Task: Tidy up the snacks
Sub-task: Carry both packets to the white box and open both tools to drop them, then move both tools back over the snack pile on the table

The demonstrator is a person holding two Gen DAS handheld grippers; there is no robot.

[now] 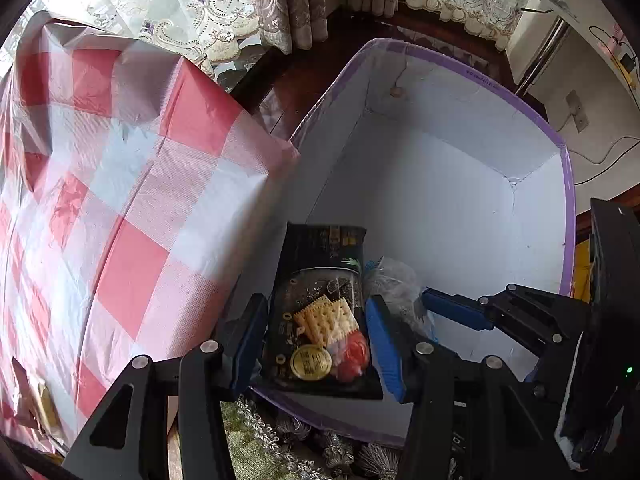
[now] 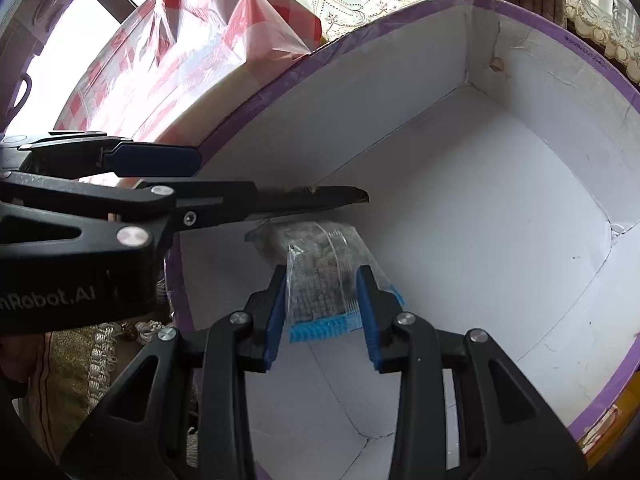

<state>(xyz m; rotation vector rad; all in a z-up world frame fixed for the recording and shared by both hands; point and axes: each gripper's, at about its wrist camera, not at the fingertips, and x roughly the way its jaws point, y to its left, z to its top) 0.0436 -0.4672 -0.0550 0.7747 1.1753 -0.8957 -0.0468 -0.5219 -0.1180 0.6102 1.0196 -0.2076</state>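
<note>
A black cracker packet [image 1: 320, 312] hangs over the near corner of a white box with a purple rim [image 1: 480, 80], and my left gripper [image 1: 316, 304] is shut on its two long sides. In the right wrist view the same packet [image 2: 320, 196] shows edge-on at the left, above the box wall [image 2: 400, 12]. My right gripper [image 2: 321, 280] is shut on a clear snack bag with a blue sealed edge [image 2: 320, 276], inside the box above its bare white floor. The clear bag [image 1: 392, 284] also shows just right of the cracker packet.
A red-and-white checked plastic sheet [image 1: 120, 200] lies bunched against the box's left side [image 2: 224, 32]. Green fabric with silver trim [image 1: 260, 440] lies under the box's near edge. Lace curtains [image 1: 200, 12] hang behind. Cables [image 1: 600, 152] run along the floor at the right.
</note>
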